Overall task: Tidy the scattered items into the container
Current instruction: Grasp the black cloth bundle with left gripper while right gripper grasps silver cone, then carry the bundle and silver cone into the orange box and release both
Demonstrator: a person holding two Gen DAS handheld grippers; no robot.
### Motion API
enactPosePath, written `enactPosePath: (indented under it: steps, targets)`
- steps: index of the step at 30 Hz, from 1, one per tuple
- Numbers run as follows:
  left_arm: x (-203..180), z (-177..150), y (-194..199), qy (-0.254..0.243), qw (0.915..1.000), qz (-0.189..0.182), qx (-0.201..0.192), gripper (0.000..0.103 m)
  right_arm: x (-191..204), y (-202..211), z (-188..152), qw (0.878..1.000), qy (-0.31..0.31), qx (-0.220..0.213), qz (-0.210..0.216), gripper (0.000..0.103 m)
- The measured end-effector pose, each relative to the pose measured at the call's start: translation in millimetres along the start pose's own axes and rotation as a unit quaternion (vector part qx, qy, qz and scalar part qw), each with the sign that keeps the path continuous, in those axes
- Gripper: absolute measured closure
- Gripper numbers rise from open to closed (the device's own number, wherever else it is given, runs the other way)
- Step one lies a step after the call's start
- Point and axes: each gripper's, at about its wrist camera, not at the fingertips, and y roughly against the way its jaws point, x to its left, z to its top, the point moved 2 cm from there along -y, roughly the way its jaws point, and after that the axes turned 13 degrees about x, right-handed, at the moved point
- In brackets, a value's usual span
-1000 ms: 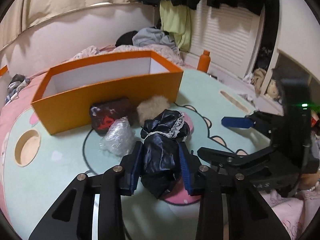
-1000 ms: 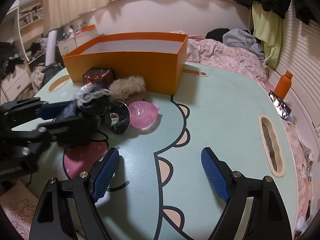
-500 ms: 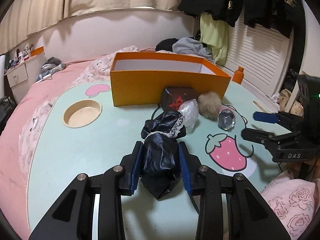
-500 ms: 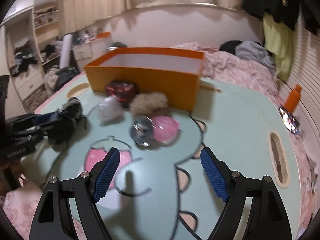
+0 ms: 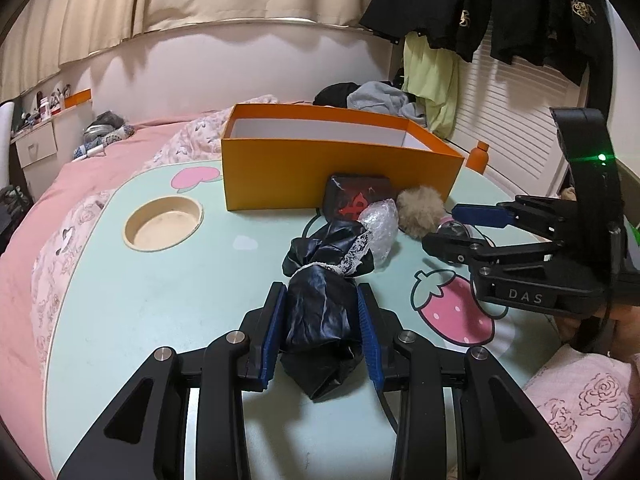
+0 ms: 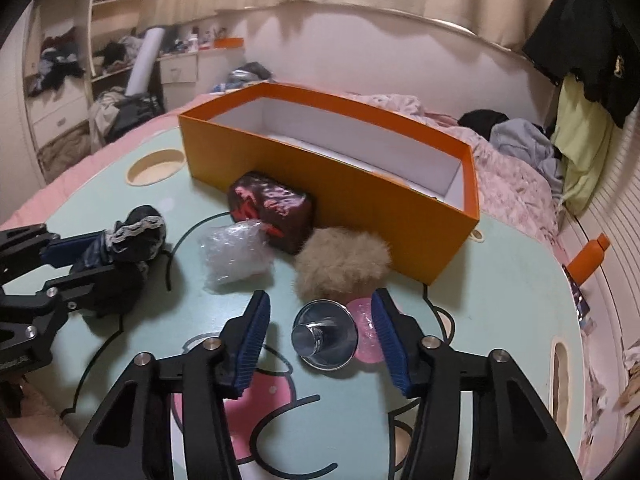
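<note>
Left gripper [image 5: 320, 330] clamps black pouch [image 5: 320, 308], now clear of pile. Right gripper [image 6: 320, 338] closing around steel cup [image 6: 324, 334], near of fur ball, not yet pinched. Orange box [image 6: 360, 188] far, empty.

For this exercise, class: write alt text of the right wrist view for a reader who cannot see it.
The right gripper is closing around a shiny metal cup with a pink ball behind it, on a pale green table. Beyond lie a fur puff, a plastic wad, a dark pouch and an orange box; at left, the left gripper holds a black bundle.
</note>
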Motion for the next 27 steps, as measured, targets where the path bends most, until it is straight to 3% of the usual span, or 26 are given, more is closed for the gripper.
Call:
enactPosePath:
  steps: [3, 5, 9, 14, 21, 27]
  targets:
    - [0, 0, 0, 0.000, 1.0000, 0.000, 0.000, 0.067, 11, 1, -4, 1.000, 0.025, -0.002, -0.005, 0.059]
    - [0, 0, 0, 0.001, 1.0000, 0.000, 0.000, 0.067, 18, -2, -7, 0.999, 0.038, 0.011, 0.004, 0.072]
    - [0, 0, -1, 0.004, 1.0000, -0.003, 0.000, 0.067, 23, -4, -8, 0.999, 0.044, 0.011, 0.017, 0.072]
    - [1, 0, -1, 0.004, 1.0000, -0.003, -0.001, 0.067, 11, -6, -8, 0.999, 0.009, 0.013, 0.048, 0.073]
    - [-5, 5, 4, -0.008, 0.9999, 0.004, -0.005, 0.067, -9, 19, -7, 0.994, -0.048, -0.035, 0.087, 0.073]
    - [-14, 35, 23, -0.026, 0.9989, -0.007, -0.039, 0.067, -19, 39, 10, 0.992, -0.060, -0.059, 0.097, 0.073]
